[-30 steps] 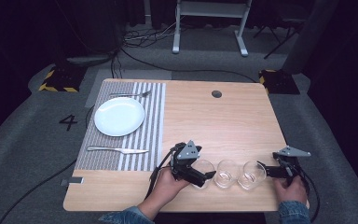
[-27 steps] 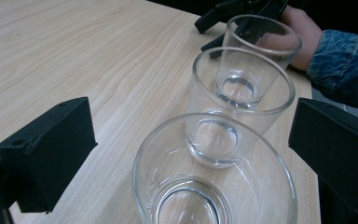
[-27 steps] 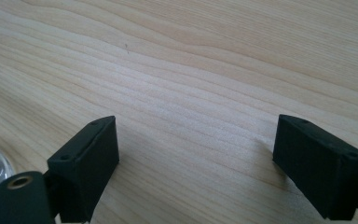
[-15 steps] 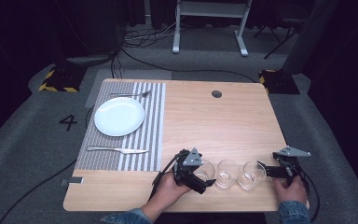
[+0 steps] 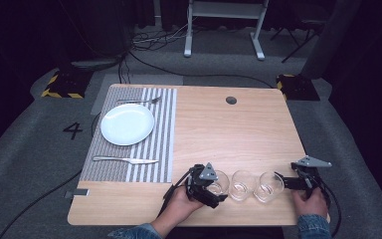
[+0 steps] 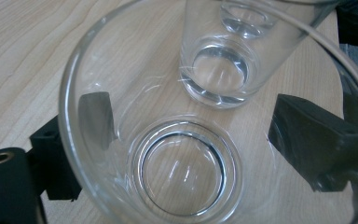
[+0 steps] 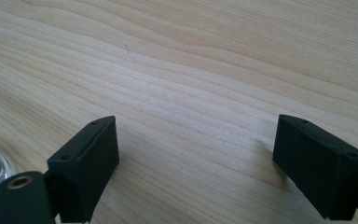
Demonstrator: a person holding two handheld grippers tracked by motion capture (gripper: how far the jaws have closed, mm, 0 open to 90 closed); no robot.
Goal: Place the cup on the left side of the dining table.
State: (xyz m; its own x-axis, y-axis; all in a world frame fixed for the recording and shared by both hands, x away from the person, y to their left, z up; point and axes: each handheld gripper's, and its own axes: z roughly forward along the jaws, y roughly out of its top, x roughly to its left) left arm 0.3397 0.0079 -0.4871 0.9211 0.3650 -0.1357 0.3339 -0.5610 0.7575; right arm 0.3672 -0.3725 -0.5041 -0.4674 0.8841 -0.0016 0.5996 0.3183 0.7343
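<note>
Three clear glasses stand in a row near the front edge of the worktop (image 5: 219,129), and the left hand-held gripper (image 5: 214,188) has come in over the leftmost glass (image 5: 218,182) from the person's side. Its jaws have just been closing, with the wall of that glass between them. In the left gripper view, one jaw shows inside the glass (image 6: 177,154) behind its wall and the other stands outside its far rim, a way of pinching the wall rather than spanning the whole tumbler. Whether the pads already press on the glass is hard to tell through the curved wall, but the jaws look narrowed onto it, so I judge it a grip on the rim. The glass still rests upright on the wood, just beside the middle glass (image 5: 241,184), whose base shows right behind it in the left gripper view. That closeness probably explains the approach from above, since a sideways grasp would knock the neighbour. The right hand-held gripper (image 5: 284,182) lies low at the right end of the row, near the rightmost glass (image 5: 269,186), its jaws wide apart over bare wood with nothing between them (image 7: 196,154), seemingly waiting its turn. Far off on the left, a striped placemat (image 5: 154,149) carries a white plate (image 5: 127,124), a fork (image 5: 139,101) and a knife (image 5: 124,160), which suggests that a glass is meant for that place setting.
</note>
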